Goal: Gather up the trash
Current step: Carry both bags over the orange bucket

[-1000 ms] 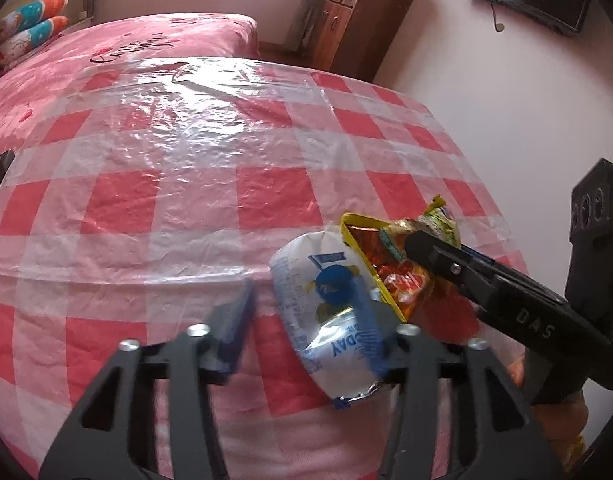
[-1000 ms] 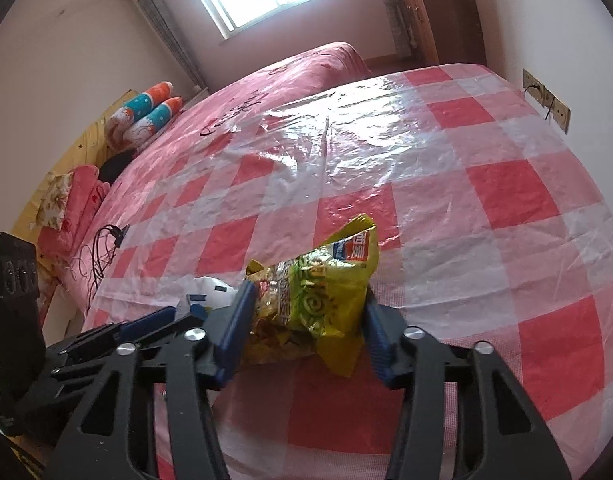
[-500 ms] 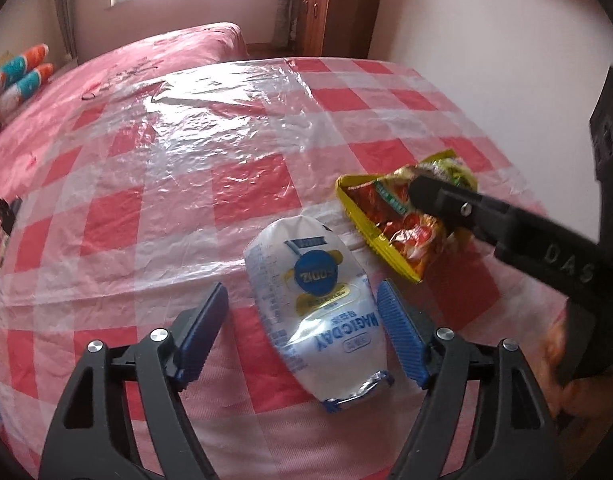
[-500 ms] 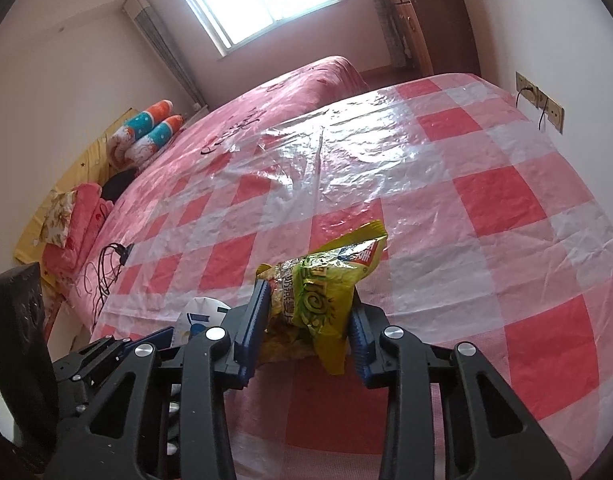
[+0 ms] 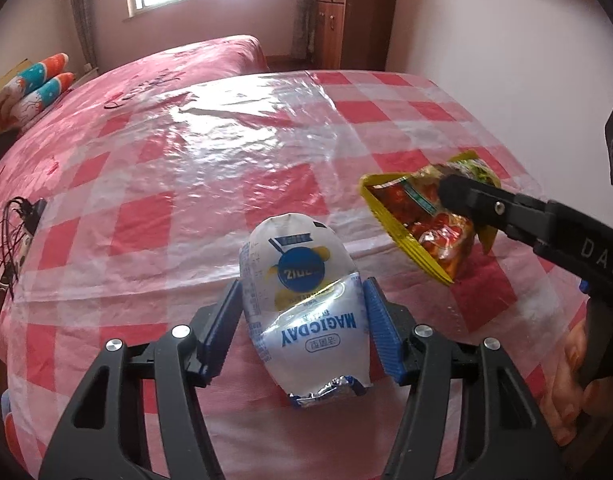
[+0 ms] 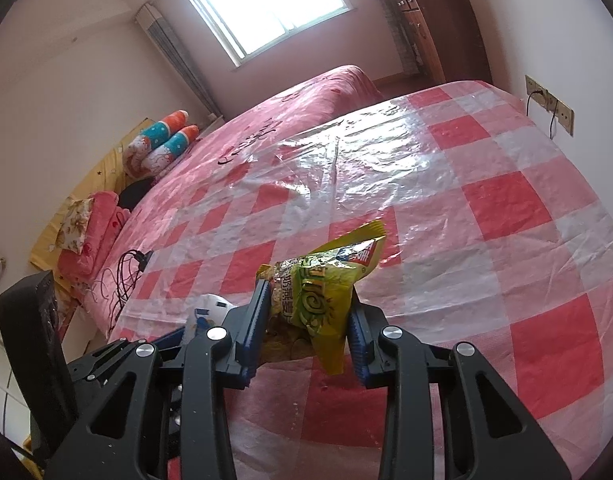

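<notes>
A white and blue snack wrapper lies on the red-and-white checked plastic cloth. My left gripper has its jaws closing on it, and both blue pads touch the wrapper's sides, which are creased. To its right a yellow-green snack bag is held off the cloth. My right gripper is shut on that bag; its black finger crosses the bag in the left wrist view. The wrapper shows low left in the right wrist view.
A pink bed with rolled pillows adjoins the cloth at the back. Black cables lie at the left edge. A wooden cabinet stands at the far wall, a wall socket at the right. A person's hand holds the right gripper.
The left jaws spread wide around the white wrapper, then narrowed until the pads met its sides. The right jaws drew in tighter on the yellow-green bag.
</notes>
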### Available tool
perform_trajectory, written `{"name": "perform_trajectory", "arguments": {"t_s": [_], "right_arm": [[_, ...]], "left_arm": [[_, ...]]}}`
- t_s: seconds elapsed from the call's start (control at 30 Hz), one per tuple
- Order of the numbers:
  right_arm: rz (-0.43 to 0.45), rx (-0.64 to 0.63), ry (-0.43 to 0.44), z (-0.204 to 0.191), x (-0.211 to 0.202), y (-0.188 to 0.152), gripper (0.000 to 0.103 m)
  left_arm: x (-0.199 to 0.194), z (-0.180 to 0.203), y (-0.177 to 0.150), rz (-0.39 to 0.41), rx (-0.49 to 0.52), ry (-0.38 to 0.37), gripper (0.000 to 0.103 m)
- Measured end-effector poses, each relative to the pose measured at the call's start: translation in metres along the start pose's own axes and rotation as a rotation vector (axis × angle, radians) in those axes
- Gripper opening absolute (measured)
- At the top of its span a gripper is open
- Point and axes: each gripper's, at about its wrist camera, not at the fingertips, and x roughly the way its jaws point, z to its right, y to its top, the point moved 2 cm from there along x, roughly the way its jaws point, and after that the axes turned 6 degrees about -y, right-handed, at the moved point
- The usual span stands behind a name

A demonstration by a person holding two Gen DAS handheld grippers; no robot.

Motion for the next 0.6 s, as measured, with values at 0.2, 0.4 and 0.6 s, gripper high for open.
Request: {"name": "perform_trajectory", "arguments": {"t_s": [0.2, 0.4, 0.6], "right_arm": [[-0.006, 0.004, 0.004, -0.002, 0.001, -0.001, 0.037], [-0.019, 0.002, 0.010, -0.009, 0.003, -0.004, 0.037], [-0.012, -0.025, 0.018, -0.023, -0.001, -0.005, 0.037]], "left_arm": [[-0.017, -0.017, 0.000, 0.036, -0.015, 0.038, 0.062], [-0.028, -0.038, -0.007, 0.040, -0.044, 0.072, 0.062], [-0.042, -0.063, -0.018, 0.050, -0.076, 0.112, 0.062]]}}
